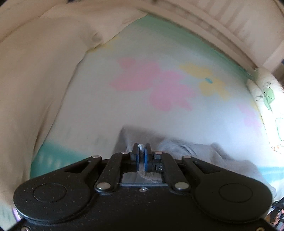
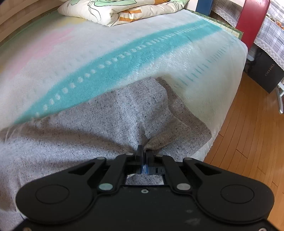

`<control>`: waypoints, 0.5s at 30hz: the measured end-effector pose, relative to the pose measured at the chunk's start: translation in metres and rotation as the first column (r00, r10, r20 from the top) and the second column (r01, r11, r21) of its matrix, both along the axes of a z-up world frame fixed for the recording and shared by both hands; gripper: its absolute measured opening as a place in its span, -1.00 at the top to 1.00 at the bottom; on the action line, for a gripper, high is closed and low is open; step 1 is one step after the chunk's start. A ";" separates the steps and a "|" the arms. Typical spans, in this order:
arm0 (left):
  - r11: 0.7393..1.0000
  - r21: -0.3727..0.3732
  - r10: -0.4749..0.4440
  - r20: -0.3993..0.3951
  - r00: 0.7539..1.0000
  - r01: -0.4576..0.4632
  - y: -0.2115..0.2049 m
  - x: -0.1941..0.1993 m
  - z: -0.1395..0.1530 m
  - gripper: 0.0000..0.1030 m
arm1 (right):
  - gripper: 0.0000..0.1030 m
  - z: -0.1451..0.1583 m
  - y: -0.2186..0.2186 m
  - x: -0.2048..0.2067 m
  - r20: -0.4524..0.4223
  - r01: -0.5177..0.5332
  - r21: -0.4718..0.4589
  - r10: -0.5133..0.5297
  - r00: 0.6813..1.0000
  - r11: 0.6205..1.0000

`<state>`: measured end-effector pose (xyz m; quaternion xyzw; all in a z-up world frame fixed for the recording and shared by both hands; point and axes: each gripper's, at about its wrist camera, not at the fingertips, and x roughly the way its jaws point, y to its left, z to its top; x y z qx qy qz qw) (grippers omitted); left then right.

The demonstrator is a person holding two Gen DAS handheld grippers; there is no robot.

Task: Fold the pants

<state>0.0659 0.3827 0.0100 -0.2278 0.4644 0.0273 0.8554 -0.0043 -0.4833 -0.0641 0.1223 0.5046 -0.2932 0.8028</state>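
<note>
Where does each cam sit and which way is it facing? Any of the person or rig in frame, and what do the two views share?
Left wrist: rides the left hand-held gripper, looking down along its fingers across the blanket toward the wooden bed rail; jaws pinch grey pants; part of a hand shows at the bottom right corner.
Right wrist: rides the right hand-held gripper, facing the bed's far corner, folded quilt and wood floor; jaws pinch the pants; no body visible.
Shared: pants, blanket, quilt.
</note>
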 end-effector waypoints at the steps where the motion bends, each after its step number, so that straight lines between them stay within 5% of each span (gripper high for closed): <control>1: 0.999 -0.025 0.021 -0.025 0.999 -0.022 0.005 -0.007 -0.008 0.86 | 0.94 0.000 0.000 0.000 -0.001 -0.001 -0.002 0.001 1.000 1.000; 6: 0.999 0.009 0.036 -0.066 0.997 -0.035 -0.003 -0.018 -0.029 0.86 | 0.95 0.001 -0.001 0.001 -0.001 -0.003 0.004 0.003 1.000 1.000; 15: 0.999 0.031 0.014 -0.037 0.999 -0.013 -0.006 -0.032 -0.017 0.86 | 0.96 0.037 -0.014 -0.014 0.088 0.028 -0.003 -0.028 0.996 1.000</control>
